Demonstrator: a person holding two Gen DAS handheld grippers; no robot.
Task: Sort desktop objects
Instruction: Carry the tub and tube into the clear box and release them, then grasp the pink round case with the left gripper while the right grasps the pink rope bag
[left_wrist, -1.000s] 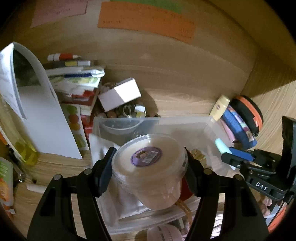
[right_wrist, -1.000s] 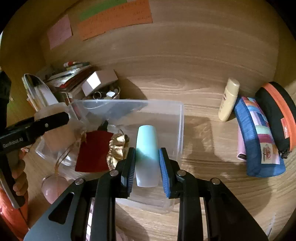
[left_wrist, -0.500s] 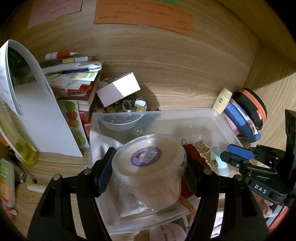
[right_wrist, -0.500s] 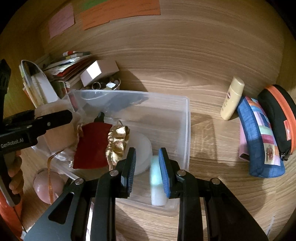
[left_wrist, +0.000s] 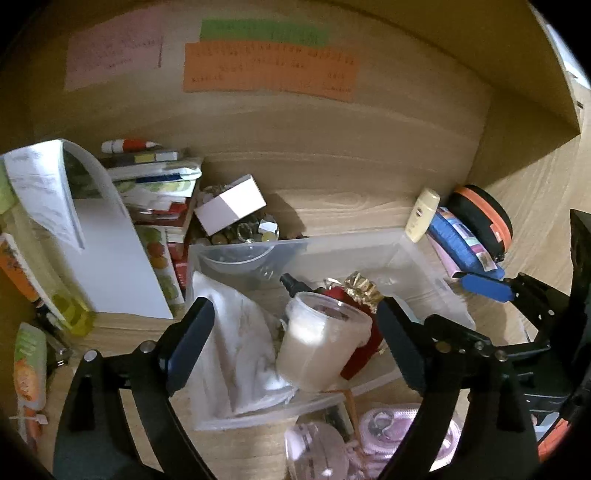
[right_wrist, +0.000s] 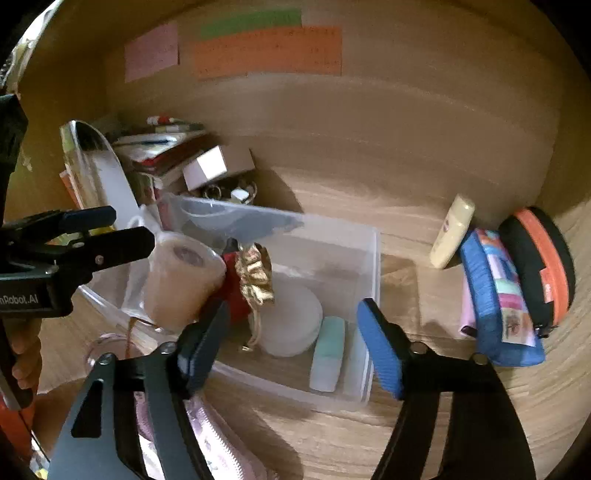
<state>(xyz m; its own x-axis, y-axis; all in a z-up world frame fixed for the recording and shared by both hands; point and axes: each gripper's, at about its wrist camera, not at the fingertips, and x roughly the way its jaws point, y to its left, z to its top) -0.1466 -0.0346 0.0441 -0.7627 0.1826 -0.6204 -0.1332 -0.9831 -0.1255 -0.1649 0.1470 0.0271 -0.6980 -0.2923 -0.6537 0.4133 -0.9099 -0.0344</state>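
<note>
Release step: left gripper (left_wrist: 291, 332) jaws opening, tub (left_wrist: 321, 343) tilted in clear bin (left_wrist: 436, 273); right gripper (right_wrist: 291, 345) jaws opening, mint case (right_wrist: 328, 352) lying in bin; next: fetch remaining bench items

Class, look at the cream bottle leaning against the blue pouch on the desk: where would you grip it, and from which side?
Grip the cream bottle across its narrow middle, coming from above and the front-left. It leans tilted, its upper end near the back wall, and the blue pouch crowds its right side, so only its left and front faces look free. Fingers should straddle the body, not the cap end.
</note>
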